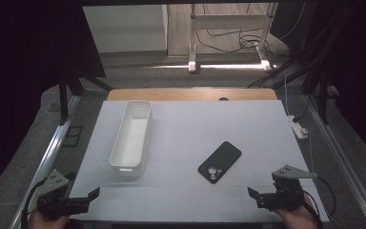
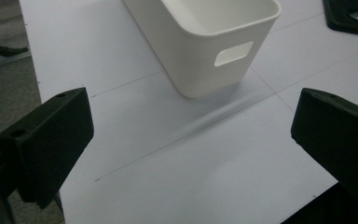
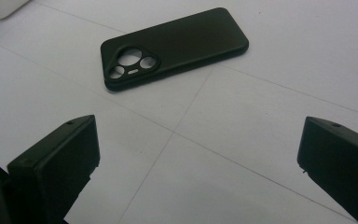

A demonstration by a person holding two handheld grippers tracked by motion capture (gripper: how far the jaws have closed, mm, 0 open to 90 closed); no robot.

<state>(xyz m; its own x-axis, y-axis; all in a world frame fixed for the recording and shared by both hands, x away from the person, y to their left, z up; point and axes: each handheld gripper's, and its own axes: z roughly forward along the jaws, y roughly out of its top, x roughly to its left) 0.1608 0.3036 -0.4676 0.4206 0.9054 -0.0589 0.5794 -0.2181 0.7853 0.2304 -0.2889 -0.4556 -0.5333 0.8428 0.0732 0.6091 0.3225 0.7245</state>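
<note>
Presently both jaw pairs stand spread, empty. Phone case [image 3: 175, 46] lies flat on worktop [image 3: 270, 140], ahead of right gripper [image 3: 198, 170] jaws. Judged light, flexible, slippery; grip across long edges.

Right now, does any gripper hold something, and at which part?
No. The left gripper and right gripper are open and empty; the phone and bin lie untouched.

White table top [image 1: 248, 124] with thin seam lines, wooden edge [image 1: 190, 94] at far side. Grey carpet floor [image 1: 24, 143] around. Metal rails [image 1: 52, 148] left and right. Black curtains [image 1: 24, 43] on both sides. Beyond, white frame legs [image 1: 192, 43], loose cables [image 1: 228, 40], a power strip [image 1: 299, 128], bright light strip on floor.
</note>
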